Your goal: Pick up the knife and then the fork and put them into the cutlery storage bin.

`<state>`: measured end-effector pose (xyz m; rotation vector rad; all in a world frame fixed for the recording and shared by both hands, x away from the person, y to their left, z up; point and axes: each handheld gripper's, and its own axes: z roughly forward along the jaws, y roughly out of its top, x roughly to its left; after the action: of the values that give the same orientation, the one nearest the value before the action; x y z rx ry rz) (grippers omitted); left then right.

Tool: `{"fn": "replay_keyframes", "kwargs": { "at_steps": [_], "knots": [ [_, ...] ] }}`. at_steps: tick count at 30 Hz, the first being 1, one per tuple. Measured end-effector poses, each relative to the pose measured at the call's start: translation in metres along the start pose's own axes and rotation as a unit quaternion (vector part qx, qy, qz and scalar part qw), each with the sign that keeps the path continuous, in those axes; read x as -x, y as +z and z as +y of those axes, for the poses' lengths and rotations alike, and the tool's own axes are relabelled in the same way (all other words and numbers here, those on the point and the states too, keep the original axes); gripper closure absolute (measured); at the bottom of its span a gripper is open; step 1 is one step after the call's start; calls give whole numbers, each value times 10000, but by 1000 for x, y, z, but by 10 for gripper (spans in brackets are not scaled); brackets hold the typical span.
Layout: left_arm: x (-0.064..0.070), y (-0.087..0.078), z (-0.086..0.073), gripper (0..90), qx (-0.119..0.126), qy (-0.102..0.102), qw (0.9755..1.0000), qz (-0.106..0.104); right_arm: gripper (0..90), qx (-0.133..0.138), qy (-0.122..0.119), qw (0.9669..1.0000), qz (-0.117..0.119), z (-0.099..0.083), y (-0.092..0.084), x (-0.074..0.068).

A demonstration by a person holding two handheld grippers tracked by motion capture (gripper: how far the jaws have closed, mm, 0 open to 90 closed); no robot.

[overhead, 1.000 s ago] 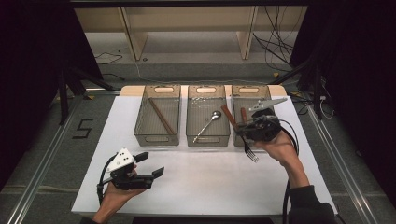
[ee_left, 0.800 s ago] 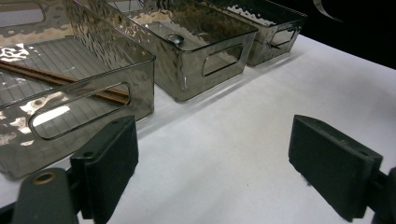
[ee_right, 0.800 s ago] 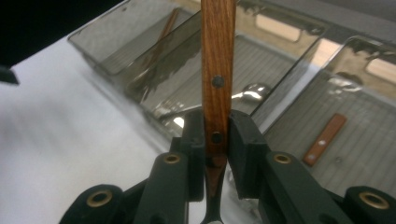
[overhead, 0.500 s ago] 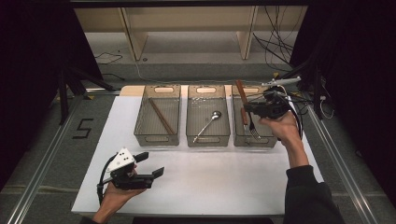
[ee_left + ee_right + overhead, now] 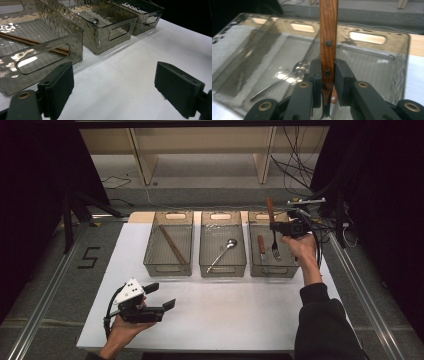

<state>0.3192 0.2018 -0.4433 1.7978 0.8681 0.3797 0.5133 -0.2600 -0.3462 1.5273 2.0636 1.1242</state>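
Note:
Three clear bins stand in a row on the white table (image 5: 240, 310). My right gripper (image 5: 278, 227) is shut on a wooden-handled fork (image 5: 274, 240) and holds it upright, tines down, over the right bin (image 5: 274, 270). In the right gripper view the pads clamp the fork handle (image 5: 328, 30) near its lower rivet. Another wooden-handled utensil (image 5: 261, 244) lies in that right bin. My left gripper (image 5: 161, 296) hovers low over the table's front left, open with nothing between its jaws. The left gripper view looks across bare table between those jaws (image 5: 118, 87).
The left bin (image 5: 167, 269) holds a long brown stick (image 5: 172, 245). A metal spoon (image 5: 225, 251) lies in the middle bin (image 5: 222, 270). Cables trail off the table's right side, and a shelf unit stands behind the bins.
My right gripper has carried the fork away from the person, from the right bin's front edge to over the bin, and the fork now hangs more upright. My left gripper has stayed put.

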Motion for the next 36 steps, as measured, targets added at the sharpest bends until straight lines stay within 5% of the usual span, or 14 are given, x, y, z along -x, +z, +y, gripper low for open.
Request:
{"fn": "replay_keyframes", "kwargs": {
  "at_steps": [24,36],
  "knots": [
    [0,0,0,156,-5,2,10000,-9,768,-535,263,9973,-433,-25,33,15],
    [0,0,0,156,-9,21,10000,1,577,-583,247,9976,-265,-25,29,11]
  ]
}}
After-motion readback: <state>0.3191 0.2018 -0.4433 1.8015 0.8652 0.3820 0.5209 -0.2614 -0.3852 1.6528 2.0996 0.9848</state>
